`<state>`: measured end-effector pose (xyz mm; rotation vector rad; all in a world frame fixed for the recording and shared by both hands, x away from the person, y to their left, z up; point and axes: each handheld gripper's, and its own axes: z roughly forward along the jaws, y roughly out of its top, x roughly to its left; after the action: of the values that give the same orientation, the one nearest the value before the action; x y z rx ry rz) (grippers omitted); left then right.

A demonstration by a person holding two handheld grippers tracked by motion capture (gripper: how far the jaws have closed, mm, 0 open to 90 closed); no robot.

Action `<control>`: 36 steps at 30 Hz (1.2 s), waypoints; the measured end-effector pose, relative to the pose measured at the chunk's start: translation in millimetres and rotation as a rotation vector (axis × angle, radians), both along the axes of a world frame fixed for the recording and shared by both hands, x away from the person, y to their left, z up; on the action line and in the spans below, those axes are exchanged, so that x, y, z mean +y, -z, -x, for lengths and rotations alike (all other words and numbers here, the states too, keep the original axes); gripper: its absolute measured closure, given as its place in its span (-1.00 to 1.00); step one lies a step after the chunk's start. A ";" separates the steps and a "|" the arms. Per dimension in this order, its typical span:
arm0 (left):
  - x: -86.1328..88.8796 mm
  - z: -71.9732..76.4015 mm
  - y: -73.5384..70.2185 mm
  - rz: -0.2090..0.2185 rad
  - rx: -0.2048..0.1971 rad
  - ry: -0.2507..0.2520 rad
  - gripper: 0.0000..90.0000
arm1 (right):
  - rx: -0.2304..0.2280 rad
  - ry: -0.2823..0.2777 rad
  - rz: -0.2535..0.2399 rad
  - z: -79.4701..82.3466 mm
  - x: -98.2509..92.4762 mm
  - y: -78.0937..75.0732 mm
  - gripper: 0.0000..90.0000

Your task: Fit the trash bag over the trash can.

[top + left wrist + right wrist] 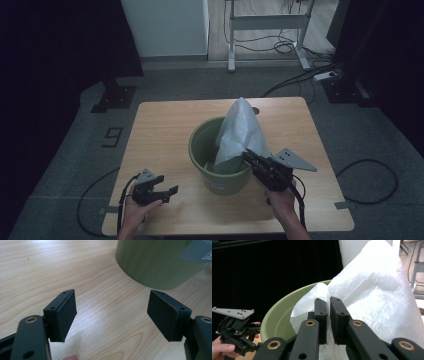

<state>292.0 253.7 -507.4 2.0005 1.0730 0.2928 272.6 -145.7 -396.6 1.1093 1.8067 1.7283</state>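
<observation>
The right gripper [248,155] pinches the white plastic bag [240,131] over the green bucket [200,150] near the table's [160,125] front edge, the left gripper [167,192] waits spread wide, and next I think the bag's mouth needs pulling over the rim.

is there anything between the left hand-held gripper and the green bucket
Nothing visible. In the left gripper view the left hand-held gripper has its jaws apart over bare table, with the green bucket just ahead. The high view shows the same clear stretch. The right hand-held gripper is at the white bag on the bucket's far side.
</observation>
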 end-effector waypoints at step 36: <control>-3.4 -3.0 4.2 -0.016 0.012 0.007 -0.49 | 0.014 0.220 0.199 54.4 -56.2 89.8 -0.28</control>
<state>295.0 250.3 -511.6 2.0221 1.0745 0.2863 218.2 -201.9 -486.4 1.1881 1.7477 1.3872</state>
